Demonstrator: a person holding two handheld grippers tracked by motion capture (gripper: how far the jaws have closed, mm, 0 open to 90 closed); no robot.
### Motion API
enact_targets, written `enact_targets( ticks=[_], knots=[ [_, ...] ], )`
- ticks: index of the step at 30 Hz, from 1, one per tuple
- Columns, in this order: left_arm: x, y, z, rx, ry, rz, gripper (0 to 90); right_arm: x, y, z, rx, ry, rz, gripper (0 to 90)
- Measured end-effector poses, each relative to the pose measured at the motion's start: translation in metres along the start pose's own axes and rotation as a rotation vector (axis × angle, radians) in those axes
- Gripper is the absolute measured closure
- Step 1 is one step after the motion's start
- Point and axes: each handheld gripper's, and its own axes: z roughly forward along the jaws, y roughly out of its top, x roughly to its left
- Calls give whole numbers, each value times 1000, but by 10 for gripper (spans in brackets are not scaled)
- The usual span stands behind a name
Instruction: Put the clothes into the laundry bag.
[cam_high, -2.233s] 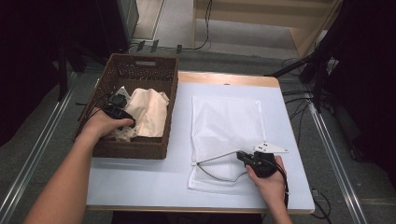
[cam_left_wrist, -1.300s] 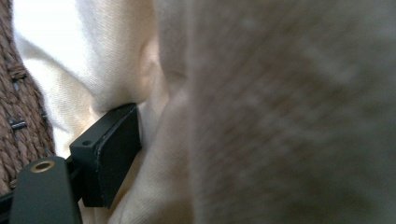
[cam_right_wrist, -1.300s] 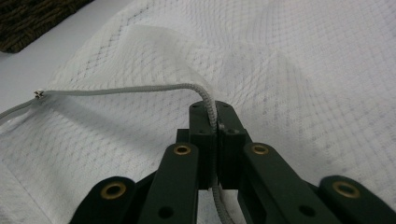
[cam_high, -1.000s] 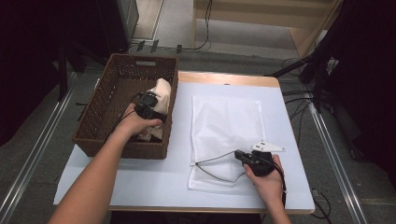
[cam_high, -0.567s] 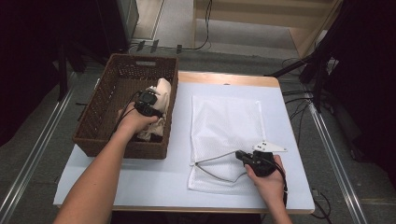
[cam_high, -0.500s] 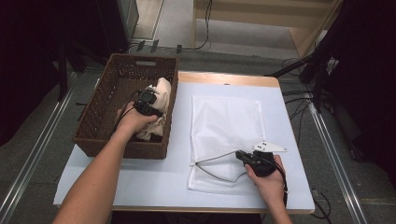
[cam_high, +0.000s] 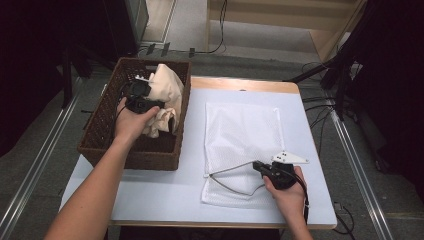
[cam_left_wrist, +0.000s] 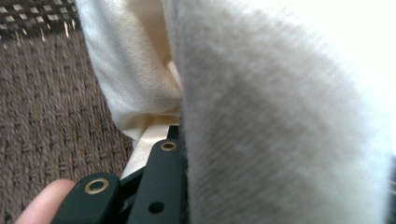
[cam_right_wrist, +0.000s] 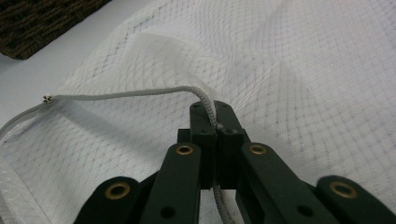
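Table bright – surroundings dark – close cloth (cam_left_wrist: 280, 116) blurred.

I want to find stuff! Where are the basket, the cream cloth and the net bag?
basket (cam_high: 95, 135), high view, left woven wall.
cream cloth (cam_high: 167, 87), high view, lifted top fold.
net bag (cam_high: 245, 125), high view, flat middle.

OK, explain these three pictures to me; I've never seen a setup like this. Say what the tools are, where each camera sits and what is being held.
No robot here: a person works at a white table with a two-jaw tool in each hand.

The high view looks down from above the person's side. Each of the other two pictures comes from a camera riding on one tool, looking along its black jaws.

On the table stand a brown wicker basket and a white mesh bag lying flat.

The left hand-held gripper has just been closing, and its jaws pinch a cream cloth, raised above the basket rim. The right hand-held gripper is shut on the bag's grey edge cord, lifting the bag's mouth slightly open.
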Motion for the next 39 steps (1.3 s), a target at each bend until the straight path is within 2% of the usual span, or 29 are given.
enact_targets(
  ticks=[2,6,10,12,15,17,20,23,24,28,30,35,39],
  knots=[
    [4,0,-9,-41,-28,-15,739,0,0,0,-1,-1,-2,895],
    [6,0,-24,-127,-35,-6,739,0,0,1,2,0,-4,895],
    [4,1,-39,-219,-59,1,739,0,0,0,-2,-4,-3,895],
    [2,1,-46,-268,-86,7,738,0,0,0,-2,-4,-4,896],
    [-2,3,-53,-296,-115,-6,738,0,0,1,-1,-3,-5,895],
    [-7,4,-54,-298,-124,4,738,1,0,1,-2,-3,-5,895],
    [-21,4,-57,-302,-157,39,738,0,0,1,-5,-3,-6,896],
    [-37,6,-61,-312,-227,74,736,0,0,1,-3,-3,-3,896],
    [-46,8,-63,-307,-263,87,734,0,0,1,-4,-5,-4,897],
    [-81,8,-65,-284,-343,111,731,1,0,1,-5,-4,-5,896],
    [-99,2,-63,-270,-390,119,729,1,1,1,-7,-4,-4,896],
    [-141,-20,-50,-212,-440,192,728,1,1,1,-9,-2,-3,896],
    [-158,-42,-38,-172,-495,196,727,1,2,1,-14,5,3,897]
  ],
)
